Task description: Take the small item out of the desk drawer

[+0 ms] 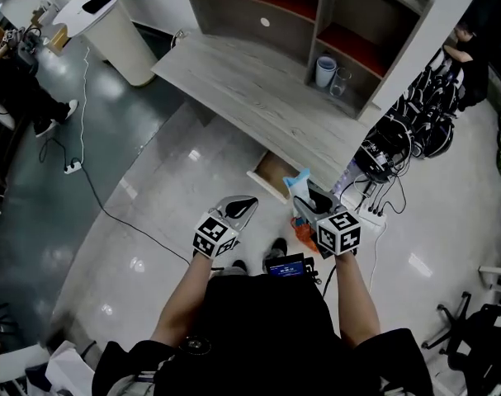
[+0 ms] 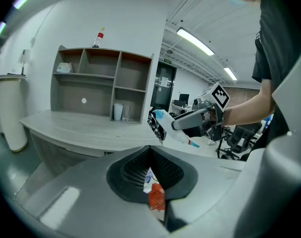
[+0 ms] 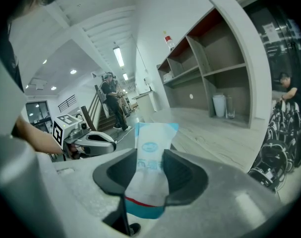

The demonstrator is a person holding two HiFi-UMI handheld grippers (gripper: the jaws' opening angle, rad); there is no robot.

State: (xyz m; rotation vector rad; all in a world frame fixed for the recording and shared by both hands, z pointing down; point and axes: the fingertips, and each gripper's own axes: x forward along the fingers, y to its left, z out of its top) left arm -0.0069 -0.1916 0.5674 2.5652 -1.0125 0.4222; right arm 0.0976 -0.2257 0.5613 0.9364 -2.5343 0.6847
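A small white packet with blue ends (image 3: 151,168) stands upright between the jaws of my right gripper (image 3: 150,155), which is shut on it. In the head view the right gripper (image 1: 304,200) holds the packet (image 1: 300,180) just above the open desk drawer (image 1: 271,176), at the front edge of the grey desk (image 1: 250,89). My left gripper (image 1: 243,205) hovers a little to its left, jaws together and holding nothing. In the left gripper view its tips (image 2: 150,152) meet, and the right gripper (image 2: 159,125) with the packet (image 2: 162,117) shows ahead.
A hutch on the desk holds a white cup (image 1: 325,71) and a glass (image 1: 339,81). An orange bag (image 1: 304,233) lies on the floor by my feet. A power strip and cables (image 1: 370,213) lie right of the drawer. A white round stand (image 1: 110,23) is at the far left.
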